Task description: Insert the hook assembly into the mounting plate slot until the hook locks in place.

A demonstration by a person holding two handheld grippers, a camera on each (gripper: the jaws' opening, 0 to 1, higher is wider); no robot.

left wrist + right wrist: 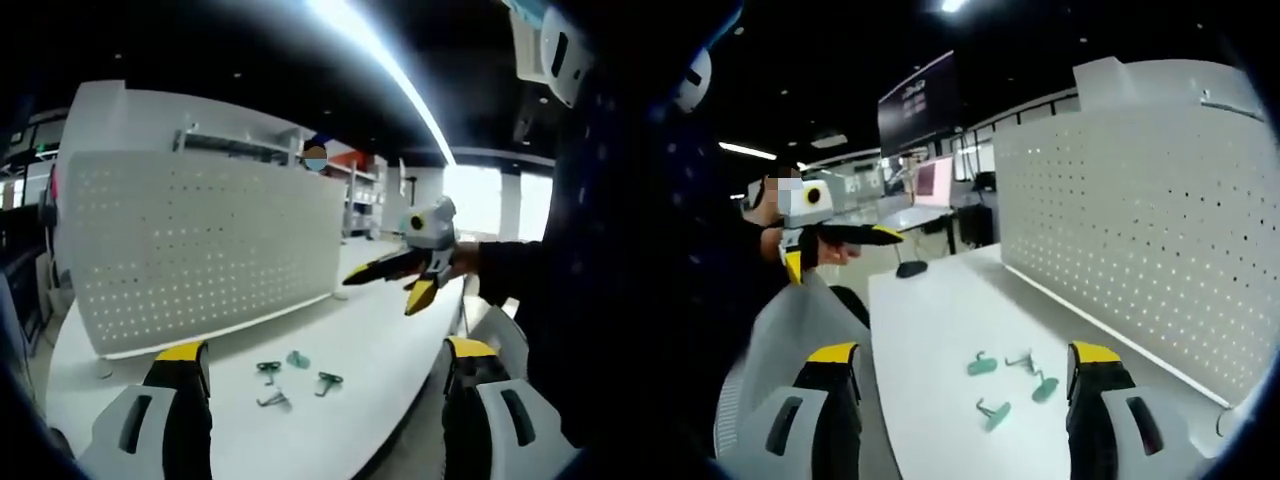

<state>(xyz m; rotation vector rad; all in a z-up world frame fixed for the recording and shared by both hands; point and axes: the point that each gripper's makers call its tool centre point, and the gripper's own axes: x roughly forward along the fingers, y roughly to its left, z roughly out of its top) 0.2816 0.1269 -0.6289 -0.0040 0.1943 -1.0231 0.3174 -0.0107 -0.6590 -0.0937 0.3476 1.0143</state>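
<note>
While both tools, left tool [320, 375] and right tool [965, 375], gape wide and hold nothing, four green hooks [290, 375] lie at lower centre on the white tabletop [380, 350] before the pegboard [200, 240].

The right tool [958, 378] has its jaws spread wide above the white tabletop [930, 330], holding nothing. Between them lie green hooks [982, 365] and a small wire hook [1020, 361]. A white pegboard [1140, 240] stands upright alongside. The left tool [840, 245] is raised at far left, gripped by a hand.
</note>
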